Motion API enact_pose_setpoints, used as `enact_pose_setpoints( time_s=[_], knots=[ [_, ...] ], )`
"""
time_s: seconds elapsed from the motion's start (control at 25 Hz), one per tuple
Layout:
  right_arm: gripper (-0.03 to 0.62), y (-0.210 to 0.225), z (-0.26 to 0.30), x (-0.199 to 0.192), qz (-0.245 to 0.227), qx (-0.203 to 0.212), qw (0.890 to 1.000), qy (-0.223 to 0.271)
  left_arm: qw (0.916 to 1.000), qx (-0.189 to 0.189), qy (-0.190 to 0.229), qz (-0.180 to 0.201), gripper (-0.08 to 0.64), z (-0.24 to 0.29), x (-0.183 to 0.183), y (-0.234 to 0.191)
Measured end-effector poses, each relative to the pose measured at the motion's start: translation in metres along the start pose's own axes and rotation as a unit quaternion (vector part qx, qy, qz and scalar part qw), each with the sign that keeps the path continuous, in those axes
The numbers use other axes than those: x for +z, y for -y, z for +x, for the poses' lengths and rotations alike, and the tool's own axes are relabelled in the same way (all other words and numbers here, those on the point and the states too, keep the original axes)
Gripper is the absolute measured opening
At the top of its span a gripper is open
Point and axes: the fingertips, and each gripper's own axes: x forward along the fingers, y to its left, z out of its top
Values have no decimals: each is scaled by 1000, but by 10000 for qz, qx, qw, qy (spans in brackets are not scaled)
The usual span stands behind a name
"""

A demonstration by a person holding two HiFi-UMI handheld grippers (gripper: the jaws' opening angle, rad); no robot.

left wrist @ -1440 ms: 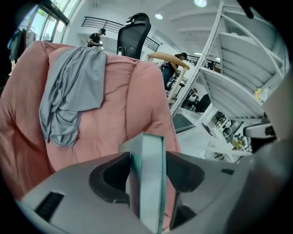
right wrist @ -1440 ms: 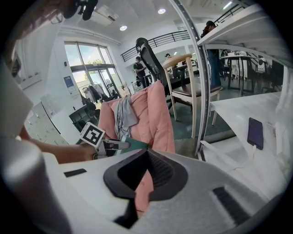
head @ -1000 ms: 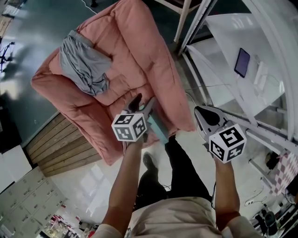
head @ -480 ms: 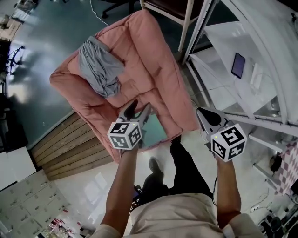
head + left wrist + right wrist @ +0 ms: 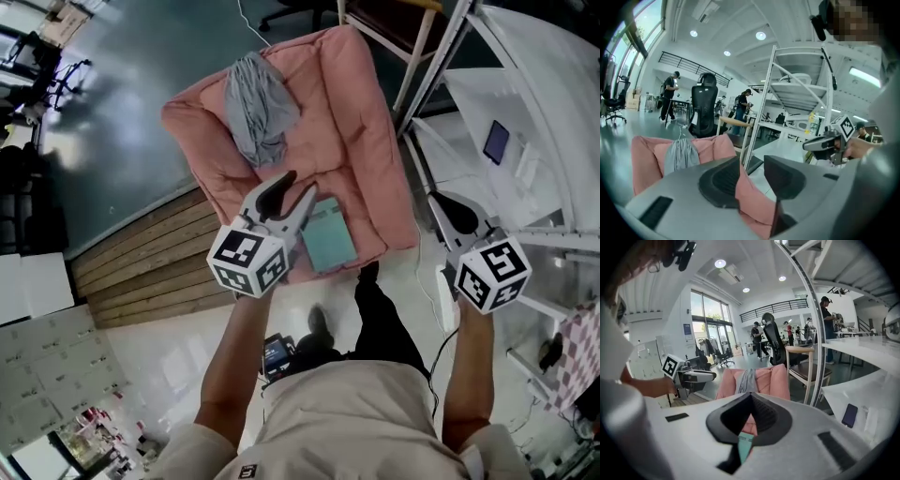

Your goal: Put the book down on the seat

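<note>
book [image 5: 330, 234] | flat at the front edge of the pink seat [image 5: 361, 122], the easiest reach, so looks done imo | my left claw [image 5: 298, 185] | released, jaws apart, just been narrowing, nothing between them, above the book | my right claw [image 5: 444, 204] | pinched together on nothing, just idling off the seat's side

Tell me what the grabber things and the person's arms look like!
The left gripper and right gripper are light grey with black ribbed pads, and each carries a white cube of black square markers. The arms are bare below short beige sleeves. The left jaws have just been closing, on nothing.
</note>
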Motion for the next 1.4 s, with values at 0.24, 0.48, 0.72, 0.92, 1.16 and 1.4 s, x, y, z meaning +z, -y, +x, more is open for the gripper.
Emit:
enact_pose_setpoints(
  time_s=[0.24, 0.48, 0.72, 0.92, 1.16, 1.4],
  knots=[
    [-8, -59, -26, 54, -414, 335, 9978, 392, 9970, -37, 665, 387, 81, -81, 62, 18],
    [-11, -146, -57, 107, -914, 979, 9870, 886, 9905, -138, 1158, 724, 17, -165, 115, 44],
    [-11, -219, -84, 142, -1273, 1208, 9777, 1157, 9810, -195, 1634, 1024, 15, -242, 143, 56],
    [-11, -262, -98, 158, -1556, 1258, 9721, 1227, 9751, -198, 1908, 1114, 15, -294, 154, 58],
    [-11, -291, -97, 168, -1784, 1287, 9674, 1254, 9720, -203, 2039, 1153, 15, -324, 152, 54],
    [-11, -305, -93, 169, -1841, 1287, 9669, 1208, 9723, -196, 2037, 1127, 15, -340, 145, 48]
  ],
)
